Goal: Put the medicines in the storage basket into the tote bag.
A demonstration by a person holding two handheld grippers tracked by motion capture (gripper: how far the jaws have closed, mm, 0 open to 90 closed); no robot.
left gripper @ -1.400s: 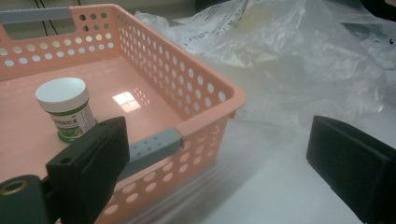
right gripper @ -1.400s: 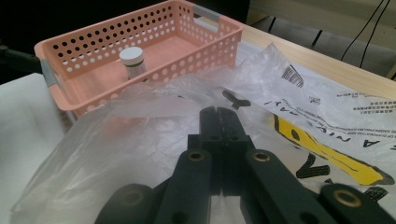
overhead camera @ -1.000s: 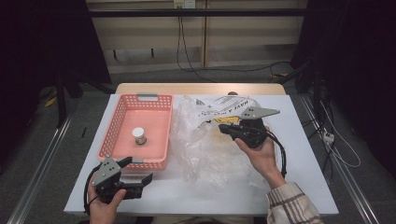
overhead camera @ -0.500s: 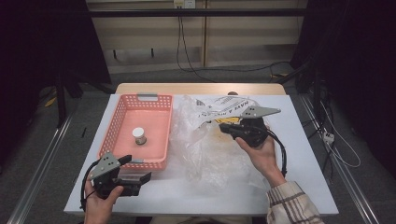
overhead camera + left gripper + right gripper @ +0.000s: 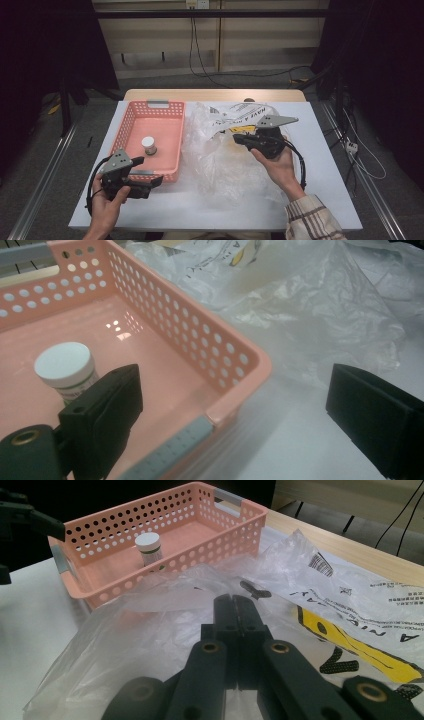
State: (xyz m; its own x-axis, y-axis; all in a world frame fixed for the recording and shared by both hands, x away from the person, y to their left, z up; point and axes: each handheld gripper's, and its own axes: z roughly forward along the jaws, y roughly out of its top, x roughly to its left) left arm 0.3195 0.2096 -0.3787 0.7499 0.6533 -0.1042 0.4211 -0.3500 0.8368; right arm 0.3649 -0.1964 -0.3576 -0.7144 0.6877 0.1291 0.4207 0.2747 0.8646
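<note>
The plastic bag (image 5: 225,150) lies in the middle of the table, beside the pink basket (image 5: 131,125). It is thin, light and slippery. The right gripper (image 5: 235,611) pinches it tight; the left gripper (image 5: 230,405) is wide open and empty. Grab a fold.

Crumpled clear plastic bag (image 5: 225,160) on table
</note>
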